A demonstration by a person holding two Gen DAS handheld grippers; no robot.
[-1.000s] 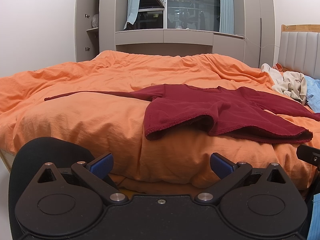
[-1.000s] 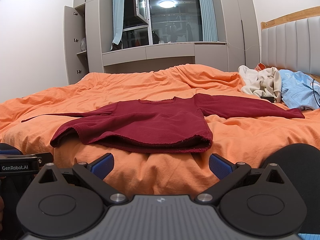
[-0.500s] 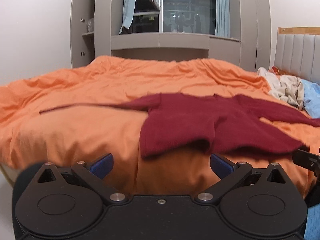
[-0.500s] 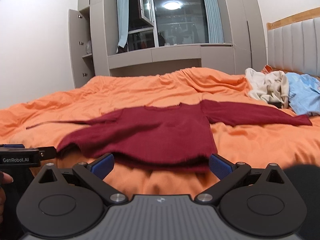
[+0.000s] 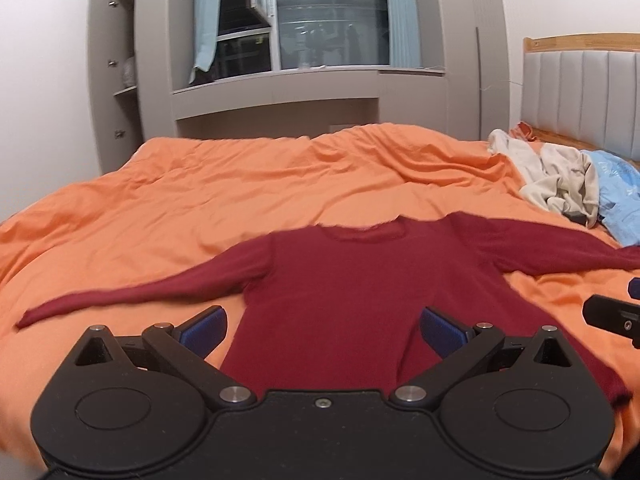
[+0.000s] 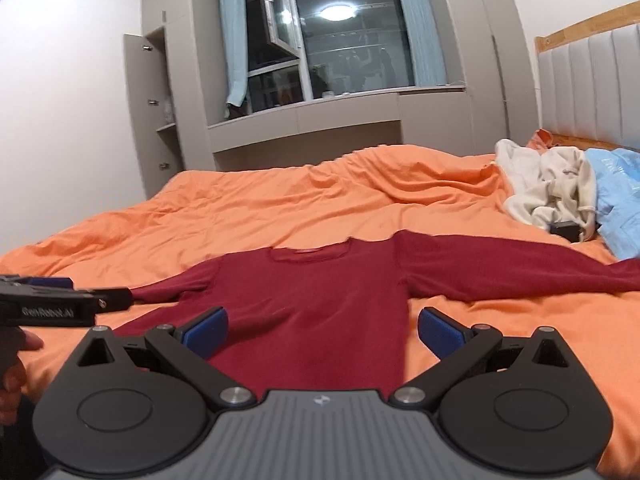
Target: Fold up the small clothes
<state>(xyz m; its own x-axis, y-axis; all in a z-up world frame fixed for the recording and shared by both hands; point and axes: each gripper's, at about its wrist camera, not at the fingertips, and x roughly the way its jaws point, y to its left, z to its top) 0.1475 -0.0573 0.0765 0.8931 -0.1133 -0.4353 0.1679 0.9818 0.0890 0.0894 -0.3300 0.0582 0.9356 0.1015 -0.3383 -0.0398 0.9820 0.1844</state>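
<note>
A dark red long-sleeved top (image 5: 360,284) (image 6: 316,300) lies flat on the orange duvet (image 5: 240,196) (image 6: 280,208), neck away from me and both sleeves spread out to the sides. My left gripper (image 5: 322,330) is open, held over the lower left part of the top. My right gripper (image 6: 322,330) is open too, over the lower right part. Nothing is between either pair of blue pads. The other gripper shows at the side edge of each wrist view.
A heap of cream clothing (image 5: 556,180) (image 6: 548,188) and a light blue garment (image 5: 620,196) (image 6: 620,200) lie at the far right by the padded headboard (image 5: 580,92). Grey cabinets and a dark window (image 6: 352,48) stand behind the bed.
Both grippers have risen and moved in over the bed, from below the mattress edge to above the top's lower part. The top lies where it was. Both stay open.
</note>
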